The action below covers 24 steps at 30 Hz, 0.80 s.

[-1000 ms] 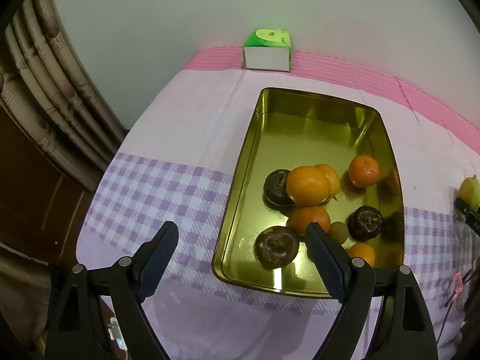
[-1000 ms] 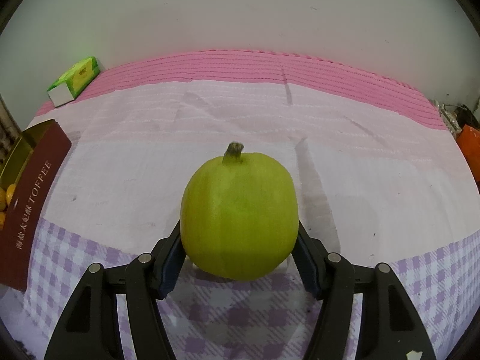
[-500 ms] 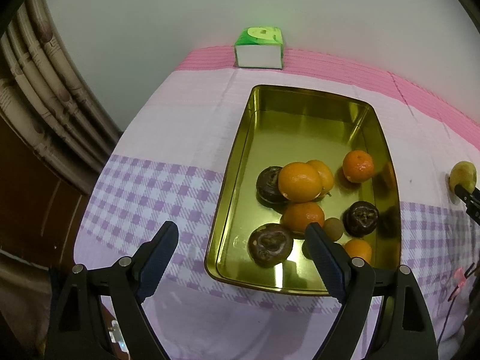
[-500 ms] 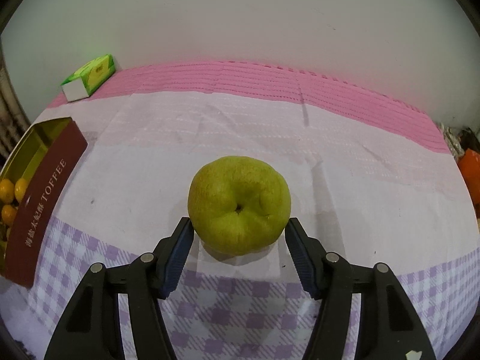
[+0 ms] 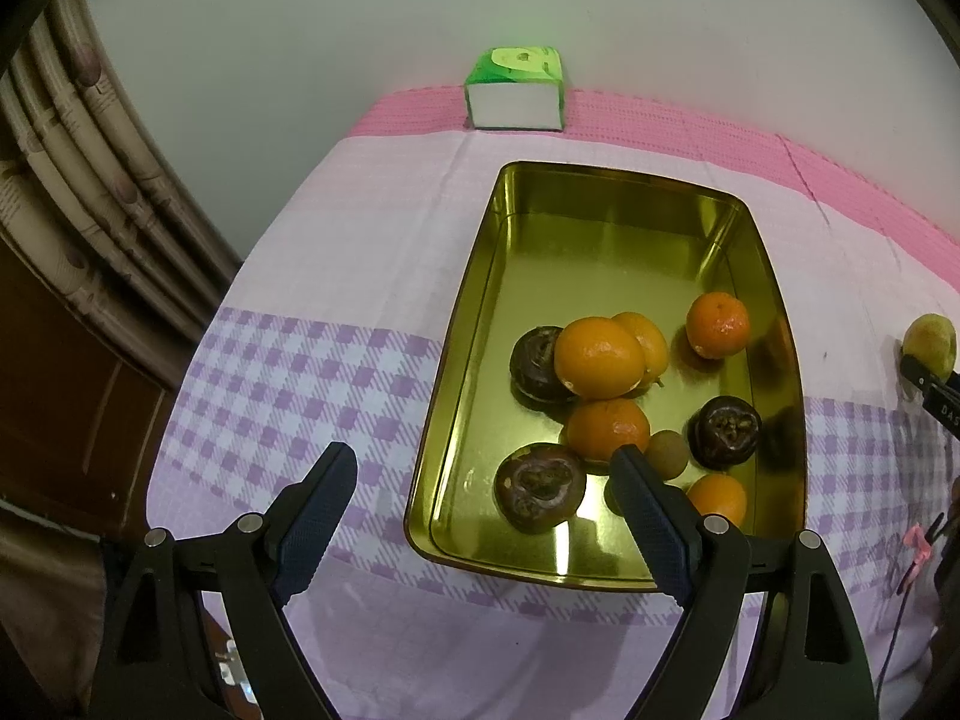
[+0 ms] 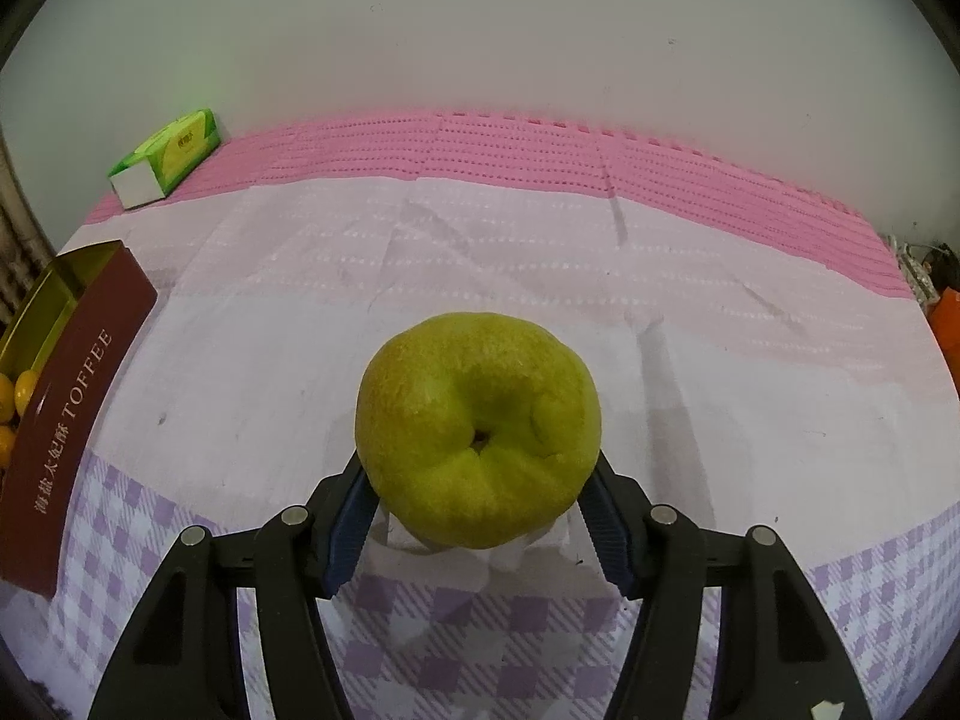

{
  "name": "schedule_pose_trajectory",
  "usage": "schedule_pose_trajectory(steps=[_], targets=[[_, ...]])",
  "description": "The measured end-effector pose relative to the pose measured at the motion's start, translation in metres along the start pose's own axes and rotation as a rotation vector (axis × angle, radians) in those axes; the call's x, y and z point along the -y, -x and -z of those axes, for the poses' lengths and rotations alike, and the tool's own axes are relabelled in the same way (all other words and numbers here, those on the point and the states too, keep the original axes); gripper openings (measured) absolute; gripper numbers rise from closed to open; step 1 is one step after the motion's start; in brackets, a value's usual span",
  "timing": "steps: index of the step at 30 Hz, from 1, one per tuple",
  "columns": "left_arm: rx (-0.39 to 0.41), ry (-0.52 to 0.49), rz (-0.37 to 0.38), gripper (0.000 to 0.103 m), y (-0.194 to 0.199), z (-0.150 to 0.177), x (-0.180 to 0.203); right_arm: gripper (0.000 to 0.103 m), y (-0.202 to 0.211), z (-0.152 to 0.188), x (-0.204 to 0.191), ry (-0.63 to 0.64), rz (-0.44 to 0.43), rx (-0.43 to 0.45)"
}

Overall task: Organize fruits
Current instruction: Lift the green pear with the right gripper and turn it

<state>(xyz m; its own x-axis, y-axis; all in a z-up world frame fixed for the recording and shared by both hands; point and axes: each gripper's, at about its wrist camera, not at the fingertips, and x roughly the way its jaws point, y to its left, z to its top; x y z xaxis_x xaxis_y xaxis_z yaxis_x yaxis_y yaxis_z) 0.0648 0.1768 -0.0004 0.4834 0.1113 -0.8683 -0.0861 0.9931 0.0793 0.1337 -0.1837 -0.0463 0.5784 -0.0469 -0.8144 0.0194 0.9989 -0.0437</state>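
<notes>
My right claw [image 6: 477,507] clasped a yellow-green pear [image 6: 478,429] at lower centre of the frame, its dimpled blossom end facing the lens, skin faintly speckled and dented, above the pink-and-lilac cloth on the counter [image 6: 420,276]. My left claw [image 5: 483,510] hung released, holding nothing, over the near edge of the gold tin [image 5: 468,324] of oranges [image 5: 598,356].

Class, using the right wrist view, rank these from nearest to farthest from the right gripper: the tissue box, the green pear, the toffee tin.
1. green pear, between the right gripper's fingers.
2. toffee tin, left edge.
3. tissue box, far left, by the wall.
</notes>
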Motion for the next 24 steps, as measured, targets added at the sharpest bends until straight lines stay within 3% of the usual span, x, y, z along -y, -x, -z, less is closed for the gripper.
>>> schedule_pose_trajectory(steps=[10,24], targets=[[0.002,0.001,0.002,0.086,0.000,0.000,0.000,0.058,0.009,-0.003,-0.011,0.012,-0.011,0.004],[0.009,0.031,0.006,0.086,0.001,-0.003,-0.007,0.058,0.047,-0.016,-0.072,0.102,-0.149,0.036]])
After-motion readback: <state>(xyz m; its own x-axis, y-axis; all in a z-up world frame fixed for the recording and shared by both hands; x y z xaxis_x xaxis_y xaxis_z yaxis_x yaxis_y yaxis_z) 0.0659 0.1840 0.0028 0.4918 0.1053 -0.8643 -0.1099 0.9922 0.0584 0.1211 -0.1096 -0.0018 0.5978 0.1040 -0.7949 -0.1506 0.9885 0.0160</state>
